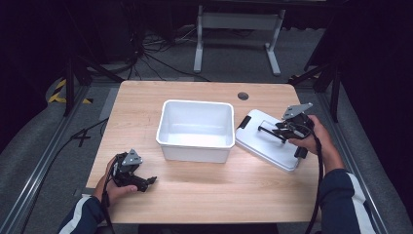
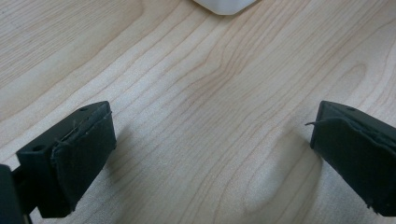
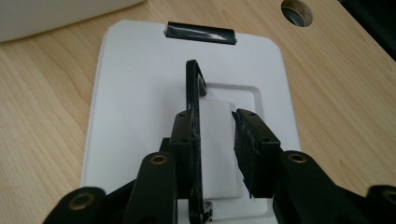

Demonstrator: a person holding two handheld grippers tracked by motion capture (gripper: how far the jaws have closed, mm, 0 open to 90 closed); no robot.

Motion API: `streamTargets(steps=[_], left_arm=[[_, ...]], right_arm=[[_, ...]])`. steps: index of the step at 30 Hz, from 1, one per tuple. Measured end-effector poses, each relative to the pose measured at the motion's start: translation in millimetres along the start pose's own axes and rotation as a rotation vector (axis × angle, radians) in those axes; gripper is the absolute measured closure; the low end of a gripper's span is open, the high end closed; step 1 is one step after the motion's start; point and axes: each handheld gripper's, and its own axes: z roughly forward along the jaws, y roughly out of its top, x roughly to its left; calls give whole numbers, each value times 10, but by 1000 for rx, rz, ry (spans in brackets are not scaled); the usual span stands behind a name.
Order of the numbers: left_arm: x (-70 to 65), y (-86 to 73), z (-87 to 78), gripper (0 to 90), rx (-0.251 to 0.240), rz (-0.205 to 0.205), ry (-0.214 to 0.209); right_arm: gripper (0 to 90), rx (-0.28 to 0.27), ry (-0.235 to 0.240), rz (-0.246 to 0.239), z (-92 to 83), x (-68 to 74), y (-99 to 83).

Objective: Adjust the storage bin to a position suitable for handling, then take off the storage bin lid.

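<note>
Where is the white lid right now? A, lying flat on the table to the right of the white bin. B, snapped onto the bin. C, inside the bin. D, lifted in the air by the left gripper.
A: the white lid lies on the table beside the open white bin, under the right gripper.

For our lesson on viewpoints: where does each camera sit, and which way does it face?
High view: above the near edge, facing forward and down on the table, box and lid; both forearms show.
Left gripper view: on the left gripper, facing bare tabletop; open jaws show.
Right gripper view: on the right gripper, facing the lid's raised handle.
Shared: lid in the high and right gripper views.
</note>
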Motion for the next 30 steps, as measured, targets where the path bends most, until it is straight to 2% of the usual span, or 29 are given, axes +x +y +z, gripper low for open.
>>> streamTargets(steps=[6, 12, 14, 15, 21, 30], left_arm=[[-5, -2, 0, 7, -1, -7, -1], [-3, -1, -1, 7, 0, -3, 1], [-3, -1, -1, 7, 0, -3, 1], [-2, -1, -1, 7, 0, -2, 1], [-5, -2, 0, 7, 0, -6, 0], [-6, -2, 0, 7, -1, -6, 0]], right_arm=[[633, -19, 10, -10, -83, 97, 39], [595, -38, -4, -6, -167, 172, 46], [573, -47, -3, 1, -197, 199, 31], [563, -50, -22, -2, -215, 211, 22], [510, -69, -30, 10, -345, 310, -49], [494, -83, -40, 13, -468, 404, -182]])
